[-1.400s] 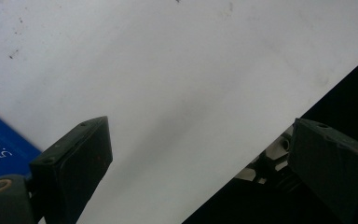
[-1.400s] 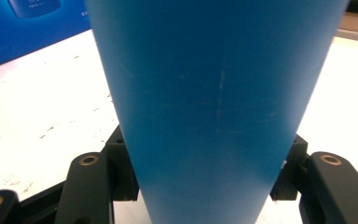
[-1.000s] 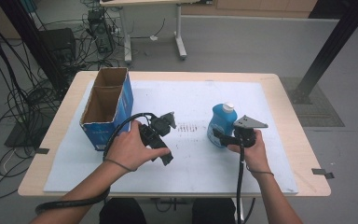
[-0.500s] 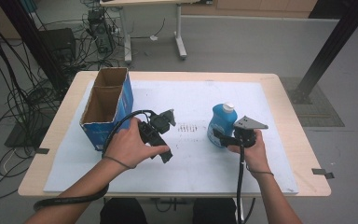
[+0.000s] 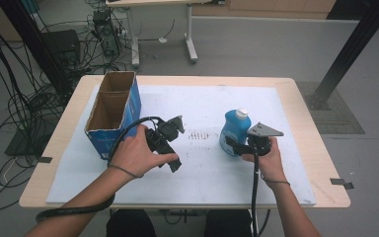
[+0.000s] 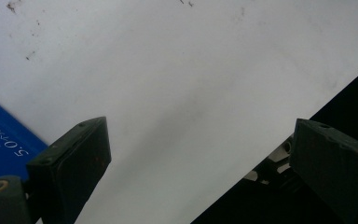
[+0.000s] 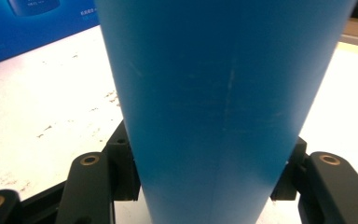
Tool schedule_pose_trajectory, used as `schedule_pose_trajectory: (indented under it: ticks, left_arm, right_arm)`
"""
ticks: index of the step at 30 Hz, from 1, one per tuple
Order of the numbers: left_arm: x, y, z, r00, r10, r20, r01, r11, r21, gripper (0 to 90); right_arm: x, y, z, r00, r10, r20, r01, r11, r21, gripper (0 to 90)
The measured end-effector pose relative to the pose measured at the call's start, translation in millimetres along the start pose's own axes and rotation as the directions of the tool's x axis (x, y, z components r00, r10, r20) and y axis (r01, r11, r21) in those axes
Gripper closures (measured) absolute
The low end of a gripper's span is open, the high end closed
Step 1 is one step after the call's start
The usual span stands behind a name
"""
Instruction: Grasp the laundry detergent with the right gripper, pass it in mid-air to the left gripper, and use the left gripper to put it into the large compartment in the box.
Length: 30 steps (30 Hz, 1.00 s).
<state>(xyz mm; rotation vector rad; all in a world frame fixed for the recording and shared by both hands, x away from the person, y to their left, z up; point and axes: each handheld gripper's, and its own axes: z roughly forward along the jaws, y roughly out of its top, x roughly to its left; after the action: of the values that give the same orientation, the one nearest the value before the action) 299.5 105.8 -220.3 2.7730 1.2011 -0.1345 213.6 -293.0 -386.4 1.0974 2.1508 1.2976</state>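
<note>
A blue bottle (image 5: 234, 131) with a white cap stands upright on the white mat, right of centre. My right gripper (image 5: 233, 144) is shut on its lower body; in the right gripper view both pads press the blue bottle (image 7: 223, 107) from either side. My left gripper (image 5: 170, 158) lies low over the mat in the person's left hand, left of centre and well apart from the bottle. In the left gripper view its jaws stand wide apart, the left gripper (image 6: 200, 158) holding nothing over bare mat.
An open blue cardboard box (image 5: 113, 111) stands at the mat's left, close to the left hand; its blue side shows as the box (image 6: 0, 140) and the box (image 7: 37, 23). The wooden table (image 5: 306, 113) borders the mat. Cables trail from both grippers toward the near edge.
</note>
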Motion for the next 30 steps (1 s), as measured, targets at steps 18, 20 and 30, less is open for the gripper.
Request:
schedule_pose_trajectory:
  ticks: [18,20,30]
  left_arm:
    - [-0.7,0.0,-0.1,1.0,-0.009,0.001,0.009,0.9999,-0.009,5.9]
    - [0.1,1.3,-0.3,1.0,-0.001,0.001,0.001,1.0,-0.001,5.9]
    - [1.2,0.0,-1.4,1.0,-0.005,-0.001,0.005,1.0,-0.006,6.0]
  right_arm:
    - [0.2,-0.4,0.0,1.0,0.001,0.001,-0.001,1.0,-0.001,42.1]
    - [0.1,-0.4,0.0,1.0,-0.001,0.001,0.001,1.0,-0.002,42.2]
    - [0.0,-0.6,0.0,1.0,0.0,0.0,0.0,1.0,-0.003,42.3]
